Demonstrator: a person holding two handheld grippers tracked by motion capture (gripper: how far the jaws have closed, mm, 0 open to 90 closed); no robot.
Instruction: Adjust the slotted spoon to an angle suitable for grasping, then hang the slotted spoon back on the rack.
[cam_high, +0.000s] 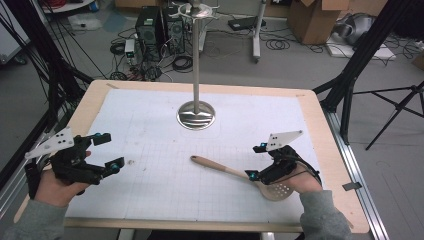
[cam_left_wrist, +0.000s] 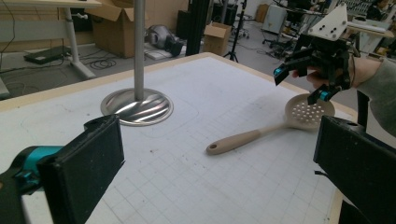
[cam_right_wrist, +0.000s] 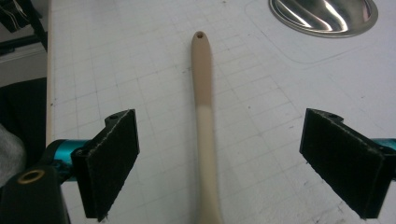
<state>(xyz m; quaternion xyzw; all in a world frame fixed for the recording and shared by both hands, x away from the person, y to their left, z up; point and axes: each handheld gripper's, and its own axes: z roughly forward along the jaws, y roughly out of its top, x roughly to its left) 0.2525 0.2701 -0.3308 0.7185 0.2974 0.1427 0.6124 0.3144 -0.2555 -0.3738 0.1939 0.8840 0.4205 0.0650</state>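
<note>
No text, label, brand, number or sign can be read on anything here.

your right gripper (cam_high: 259, 161) covers part of the slotted spoon (cam_high: 235, 173) bowl in the high view, spoon bowl cut off by the bottom edge in your right gripper view, stand pole (cam_left_wrist: 138, 49) cropped at the top

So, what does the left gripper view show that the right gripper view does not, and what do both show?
Left gripper view alone: the spoon's perforated bowl, the stand's upright pole, the right tongs open above the bowl, and cardboard boxes on the floor.

Right gripper view alone: the spoon handle running between the right tongs' two open pads.

Both: the beige slotted spoon, the stand's round metal base and the gridded white mat.
</note>
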